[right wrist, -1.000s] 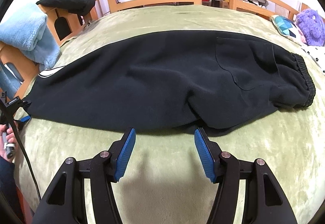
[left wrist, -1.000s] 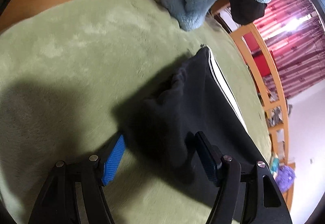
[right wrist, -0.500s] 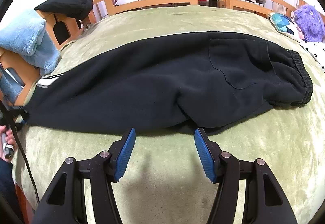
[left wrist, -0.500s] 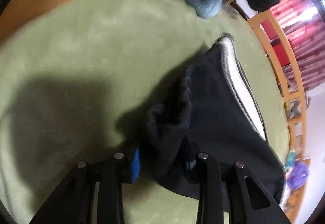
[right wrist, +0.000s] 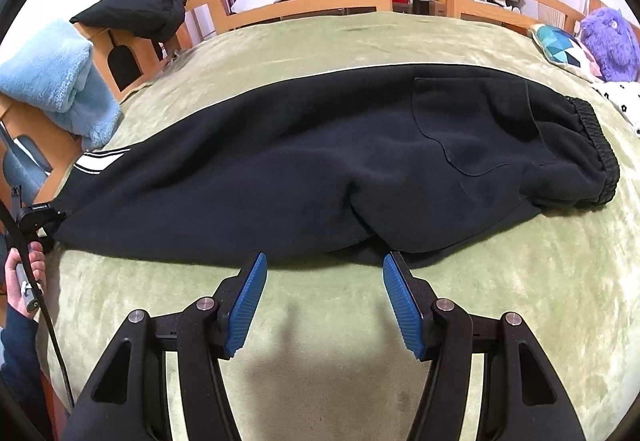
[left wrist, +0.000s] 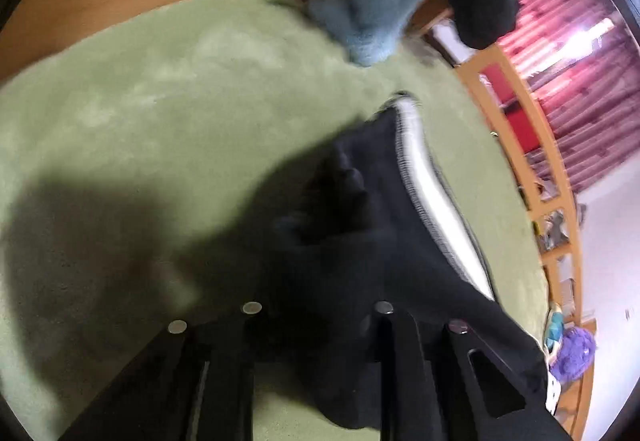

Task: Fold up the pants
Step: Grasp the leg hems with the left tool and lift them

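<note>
Since the earlier frame, left tool (left wrist: 316, 325) jaws are closing on the black pants (right wrist: 320, 161) cuff, bunching it to lift for the fold. Pants lie flat across the bed (right wrist: 320, 381). Right tool (right wrist: 322, 301) hovers half-open, empty, near the crotch edge.

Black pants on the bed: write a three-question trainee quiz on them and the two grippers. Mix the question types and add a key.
1. True or false: the right gripper is clamped on the black pants.
2. Multiple choice: which end of the pants does the left gripper have between its closing jaws? A) the elastic waistband B) the leg-cuff end near the white stripe C) the patch pocket
3. Fill in: the pants lie on a ____ blanket.

Key:
1. False; its jaws stand open, just short of the near edge of the pants.
2. B
3. Green
</note>
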Available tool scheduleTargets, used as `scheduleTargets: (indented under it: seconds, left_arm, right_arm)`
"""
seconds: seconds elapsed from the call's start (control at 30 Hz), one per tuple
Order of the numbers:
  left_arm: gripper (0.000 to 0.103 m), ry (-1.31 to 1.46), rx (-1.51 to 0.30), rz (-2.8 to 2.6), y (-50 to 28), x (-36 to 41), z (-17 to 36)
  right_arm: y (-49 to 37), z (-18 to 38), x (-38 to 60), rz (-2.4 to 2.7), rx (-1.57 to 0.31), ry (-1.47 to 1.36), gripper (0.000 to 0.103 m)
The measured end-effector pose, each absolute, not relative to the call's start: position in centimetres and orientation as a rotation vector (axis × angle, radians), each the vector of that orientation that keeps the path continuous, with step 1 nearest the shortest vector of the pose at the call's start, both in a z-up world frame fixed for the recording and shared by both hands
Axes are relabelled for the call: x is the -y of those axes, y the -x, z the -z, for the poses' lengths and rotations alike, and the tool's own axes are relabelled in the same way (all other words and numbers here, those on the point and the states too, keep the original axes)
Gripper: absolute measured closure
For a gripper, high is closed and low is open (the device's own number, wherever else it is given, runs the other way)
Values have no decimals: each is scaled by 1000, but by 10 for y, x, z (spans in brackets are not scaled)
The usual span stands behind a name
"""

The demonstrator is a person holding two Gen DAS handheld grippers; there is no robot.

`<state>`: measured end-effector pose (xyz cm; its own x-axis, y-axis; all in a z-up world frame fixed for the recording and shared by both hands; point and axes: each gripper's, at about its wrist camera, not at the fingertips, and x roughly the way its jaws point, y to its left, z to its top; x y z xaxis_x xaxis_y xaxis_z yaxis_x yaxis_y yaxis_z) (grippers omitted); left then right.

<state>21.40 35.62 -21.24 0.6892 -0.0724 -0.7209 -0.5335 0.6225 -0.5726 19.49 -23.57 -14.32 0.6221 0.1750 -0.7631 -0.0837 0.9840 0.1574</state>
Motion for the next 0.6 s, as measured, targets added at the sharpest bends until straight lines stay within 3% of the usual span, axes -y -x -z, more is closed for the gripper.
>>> scheduleTargets:
  seconds: [0.13,0.37,0.47,0.6]
  left_arm:
    - [85,758,-683,-274,-212,-336,152]
    - [85,419,-598,-83,-241,-207,35]
    - [85,236,-569,13,-251,-125,4]
    - [85,86,-600,139,-265,-23,6]
  right_arm:
    - [-191,139,246,-140,-873,-104,43]
    - [-183,126,284,-123,-819,-136,43]
    - [-176,120,305,-121,-794,-141,43]
    - [-166,120,335,-105,-783,-148,43]
